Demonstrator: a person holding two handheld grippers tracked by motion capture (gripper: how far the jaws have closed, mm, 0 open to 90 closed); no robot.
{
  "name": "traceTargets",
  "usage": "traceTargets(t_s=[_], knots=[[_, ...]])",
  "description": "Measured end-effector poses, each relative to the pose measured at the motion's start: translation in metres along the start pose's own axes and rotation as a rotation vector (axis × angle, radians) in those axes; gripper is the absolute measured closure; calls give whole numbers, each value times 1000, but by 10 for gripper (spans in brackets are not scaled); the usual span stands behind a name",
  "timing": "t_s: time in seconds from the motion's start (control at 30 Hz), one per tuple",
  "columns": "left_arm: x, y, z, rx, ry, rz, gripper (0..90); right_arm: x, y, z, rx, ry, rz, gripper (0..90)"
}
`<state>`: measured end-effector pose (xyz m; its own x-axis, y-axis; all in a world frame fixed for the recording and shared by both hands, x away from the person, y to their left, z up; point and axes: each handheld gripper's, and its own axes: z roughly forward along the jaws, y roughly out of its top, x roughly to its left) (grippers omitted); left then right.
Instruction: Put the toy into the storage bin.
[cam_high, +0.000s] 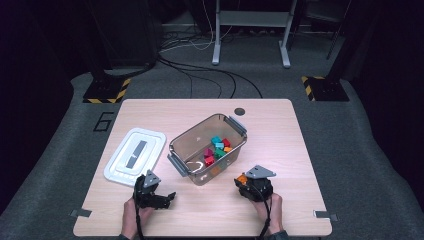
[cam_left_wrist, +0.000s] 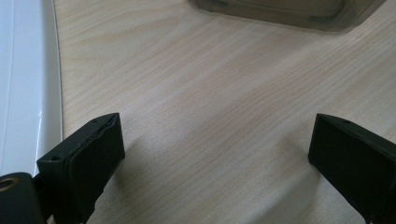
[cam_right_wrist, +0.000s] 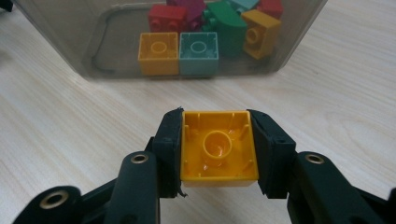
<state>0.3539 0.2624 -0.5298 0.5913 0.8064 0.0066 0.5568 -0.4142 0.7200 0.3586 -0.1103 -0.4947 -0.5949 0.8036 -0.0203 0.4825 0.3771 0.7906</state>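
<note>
A clear plastic bin (cam_high: 227, 124) stands in the middle of the wooden table, holding several coloured bricks (cam_high: 217, 148). Just in front of its near right corner, my right gripper (cam_high: 243, 181) is shut on an orange brick (cam_right_wrist: 217, 145), hollow underside facing the camera, held just short of the bin's wall (cam_right_wrist: 116, 37). Through that wall I see an orange brick (cam_right_wrist: 158, 52) and a teal brick (cam_right_wrist: 199, 51) side by side. My left gripper (cam_high: 167, 197) rests low at the front left, open over bare wood (cam_left_wrist: 215, 135), nothing between its jaws.
A white lid (cam_high: 135, 155) lies flat to the left of the bin, its edge (cam_left_wrist: 28, 84) close beside my left gripper. A dark round hole (cam_high: 240, 111) sits near the table's far edge. Cables and stand legs cover the floor beyond.
</note>
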Motion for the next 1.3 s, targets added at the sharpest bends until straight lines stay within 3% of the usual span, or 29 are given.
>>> traceTargets(t_s=[0.73,1.3], knots=[[0,0,0,0,0,-1,33,-15,29,-12,-69,-70,11,581],[0,0,0,1,-1,1,33,-26,58,-33,-120,-111,-5,581]])
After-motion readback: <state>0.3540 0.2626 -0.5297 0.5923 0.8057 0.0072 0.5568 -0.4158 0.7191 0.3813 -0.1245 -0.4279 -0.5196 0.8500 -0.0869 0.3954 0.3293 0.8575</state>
